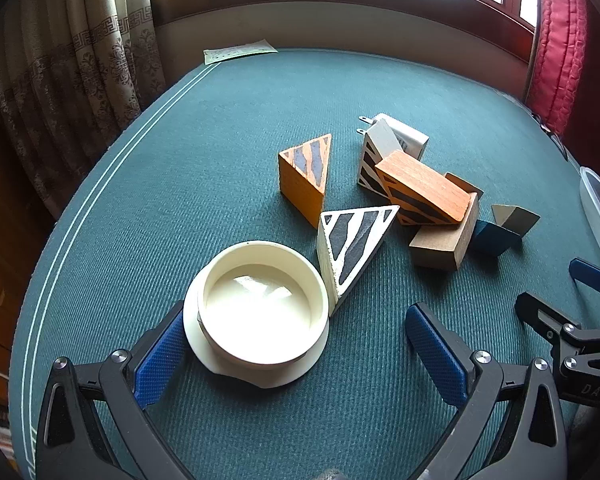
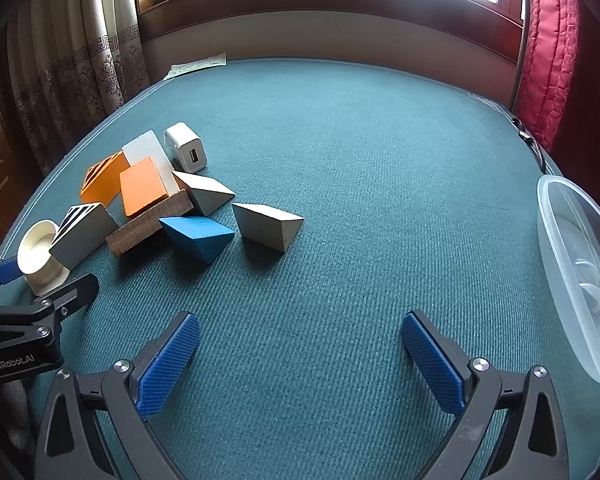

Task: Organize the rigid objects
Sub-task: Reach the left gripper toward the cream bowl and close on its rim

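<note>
Both tools gape wide and hold nothing. The left tool (image 1: 300, 344) straddles a white cup (image 1: 256, 308) on the green worktop (image 2: 360, 160); wooden blocks (image 2: 160, 200) lie heaped left of the right tool (image 2: 300, 344), a clear tub (image 2: 580, 248) to its right.

Left hand-held gripper (image 1: 296, 354) open wide over the green bench (image 1: 240, 128), left pad just beside a white round cup (image 1: 260, 304), right pad over bare cloth. Touching the cup's far right side, a white zebra-striped wedge (image 1: 352, 246). Beyond, an orange striped wedge (image 1: 306, 172), standing apart. Further right, a heap: orange block (image 1: 424, 188) leaning on a brown block (image 1: 446, 240), white charger (image 1: 404, 136) behind, blue wedge (image 1: 494, 238) beside.
</note>
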`<state>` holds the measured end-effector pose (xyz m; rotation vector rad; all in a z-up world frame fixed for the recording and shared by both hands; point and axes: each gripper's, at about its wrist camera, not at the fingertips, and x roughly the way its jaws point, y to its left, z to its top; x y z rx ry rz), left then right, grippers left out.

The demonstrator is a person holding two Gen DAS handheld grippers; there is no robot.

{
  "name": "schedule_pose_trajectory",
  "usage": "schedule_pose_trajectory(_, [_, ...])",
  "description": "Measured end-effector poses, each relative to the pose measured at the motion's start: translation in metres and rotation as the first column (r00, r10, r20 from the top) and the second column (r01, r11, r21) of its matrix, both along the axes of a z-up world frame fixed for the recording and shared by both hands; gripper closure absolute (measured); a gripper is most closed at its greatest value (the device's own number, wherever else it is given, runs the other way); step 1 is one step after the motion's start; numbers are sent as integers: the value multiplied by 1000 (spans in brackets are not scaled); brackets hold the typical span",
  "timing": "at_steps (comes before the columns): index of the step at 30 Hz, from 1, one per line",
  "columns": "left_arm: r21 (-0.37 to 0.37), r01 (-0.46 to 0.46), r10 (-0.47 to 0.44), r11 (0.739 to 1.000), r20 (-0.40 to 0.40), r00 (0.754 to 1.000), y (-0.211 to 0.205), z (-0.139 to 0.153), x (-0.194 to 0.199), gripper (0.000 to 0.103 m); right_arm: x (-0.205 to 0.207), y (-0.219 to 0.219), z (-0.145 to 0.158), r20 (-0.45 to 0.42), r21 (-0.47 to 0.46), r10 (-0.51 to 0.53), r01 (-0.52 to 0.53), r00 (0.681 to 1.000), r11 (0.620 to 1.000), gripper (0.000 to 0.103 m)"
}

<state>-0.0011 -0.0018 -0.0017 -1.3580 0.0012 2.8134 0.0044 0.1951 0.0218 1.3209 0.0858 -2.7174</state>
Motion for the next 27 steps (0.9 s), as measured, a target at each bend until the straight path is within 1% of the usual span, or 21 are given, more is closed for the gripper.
schedule_pose_trajectory(13, [-14, -6, 6, 1000, -8, 1000, 1, 1, 1, 0, 0, 0, 0, -1, 7, -4, 4, 1000, 1000, 0])
schedule_pose_trajectory(15, [-45, -10, 9, 999, -23, 1000, 5, 2, 4, 0, -1, 0, 1, -1, 7, -4, 4, 1000, 1000, 0])
schedule_pose_trajectory(18, [-129, -6, -1, 992, -56, 998, 14, 5, 9, 0, -1, 1, 1, -1, 7, -4, 4, 1000, 1000, 0])
schedule_pose_trajectory(19, [-135, -5, -3, 991, -59, 998, 14, 6, 9, 0, -1, 1, 1, -1, 7, -4, 4, 1000, 1000, 0])
schedule_pose_trajectory(21, [-96, -6, 2, 995, -46, 999, 6, 6, 7, 0, -1, 1, 1, -1, 7, -4, 4, 1000, 1000, 0])
schedule_pose_trajectory(22, [-63, -24, 22, 998, -41, 999, -2, 7, 5, 1, -1, 0, 1, -2, 7, -4, 4, 1000, 1000, 0])
schedule_pose_trajectory(24, [21, -54, 54, 998, -26, 998, -18, 7, 3, 8, -1, 0, 1, -1, 7, -4, 4, 1000, 1000, 0])
schedule_pose_trajectory(25, [58, -63, 65, 996, -23, 998, -25, 7, 3, 8, -1, 0, 1, -1, 7, -4, 4, 1000, 1000, 0])
schedule_pose_trajectory(27, [87, -69, 72, 994, -32, 997, -30, 9, 4, 8, -1, 0, 1, -1, 7, -4, 4, 1000, 1000, 0])
